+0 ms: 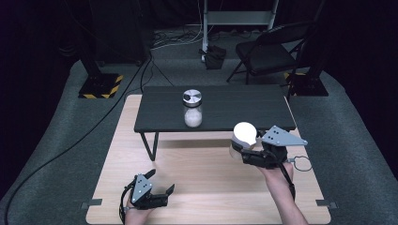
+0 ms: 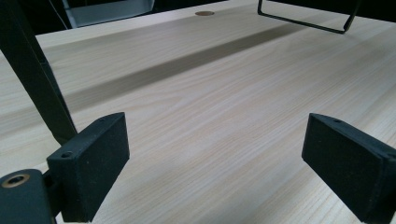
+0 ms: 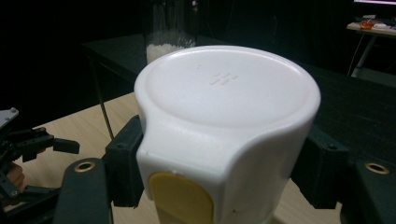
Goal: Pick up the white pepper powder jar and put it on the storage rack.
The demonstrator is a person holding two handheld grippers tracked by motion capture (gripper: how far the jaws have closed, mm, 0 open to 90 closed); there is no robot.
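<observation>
From the high view, the right gripper point(image 1: 240, 151) sits right of centre, jaws clamped on a white-lidded container point(image 1: 244, 136) held above the wooden board point(image 1: 197, 183), just in front of the black table point(image 1: 234, 110). A glass jar point(image 1: 193, 108) with a metal lid stands at the table's middle. Lower left, the left gripper point(image 1: 163, 183) rests low with jaws spread wide, nothing between them.

Left gripper view: both black pads far apart over bare wood grain.

Right gripper view: the container's white lid point(image 3: 229, 93) looms at centre, a yellow tab point(image 3: 180, 198) below it, jaws pressing either side; the jar point(image 3: 170, 30) stands behind at the top.
</observation>
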